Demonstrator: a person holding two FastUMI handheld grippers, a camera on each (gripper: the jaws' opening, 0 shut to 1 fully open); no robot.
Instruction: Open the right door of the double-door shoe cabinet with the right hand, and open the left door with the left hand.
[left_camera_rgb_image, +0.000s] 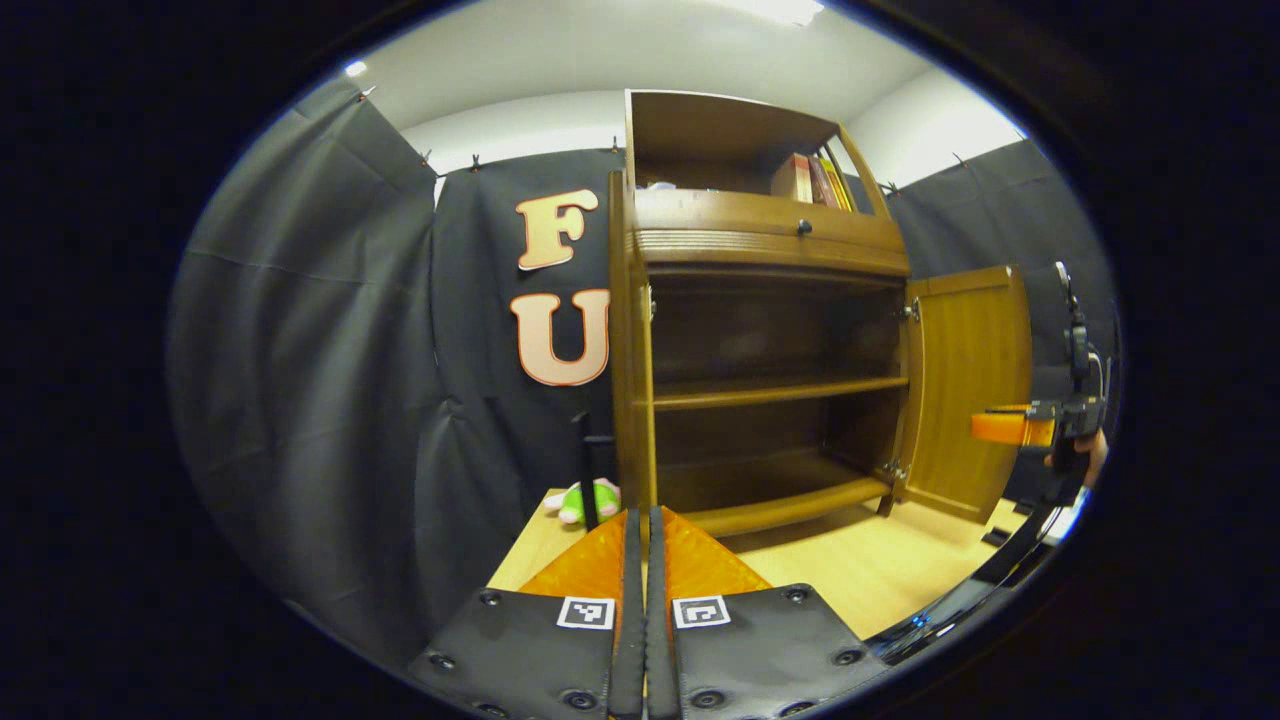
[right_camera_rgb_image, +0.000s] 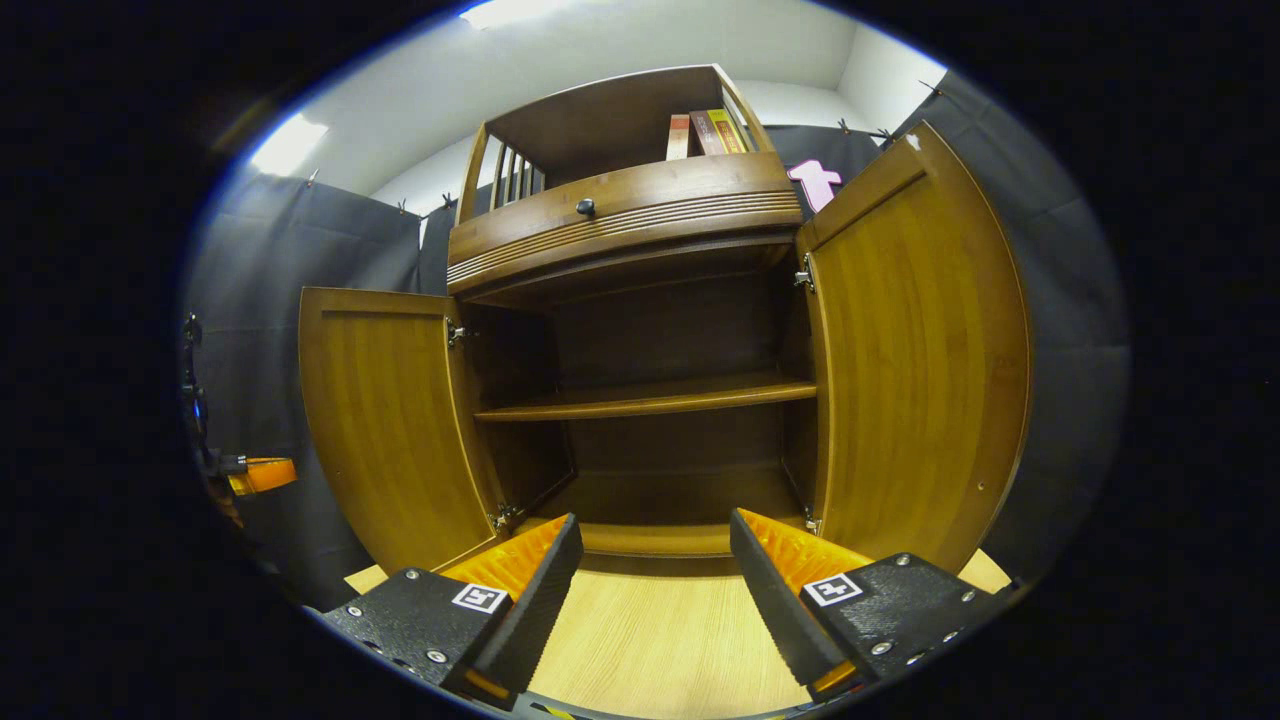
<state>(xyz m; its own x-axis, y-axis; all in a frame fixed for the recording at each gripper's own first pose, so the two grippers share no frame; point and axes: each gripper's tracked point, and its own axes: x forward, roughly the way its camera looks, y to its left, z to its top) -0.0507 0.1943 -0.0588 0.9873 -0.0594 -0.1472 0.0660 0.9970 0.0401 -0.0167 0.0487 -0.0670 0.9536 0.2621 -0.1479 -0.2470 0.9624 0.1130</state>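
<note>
In the left gripper view the left gripper has its two fingers pressed together with nothing between them. Straight beyond their tips rises the thin front edge of the left door of the shoe cabinet, swung out so far that it shows edge-on; the fingers are near it but whether they touch it I cannot tell. In the right gripper view the right gripper has its fingers spread wide apart, holding nothing, above the pale wooden tabletop. The open cabinet mouth lies ahead between them, with the right door just beyond the right-hand finger and the left door standing open well off to the other side.

The left gripper view adds a green and pink plush toy on the table beside the cabinet, and the right gripper far off past the right door, with part of a hand holding it. The right gripper view shows both doors' inner faces, the inner shelf, the drawer knob, books on top, and the left gripper at the far edge.
</note>
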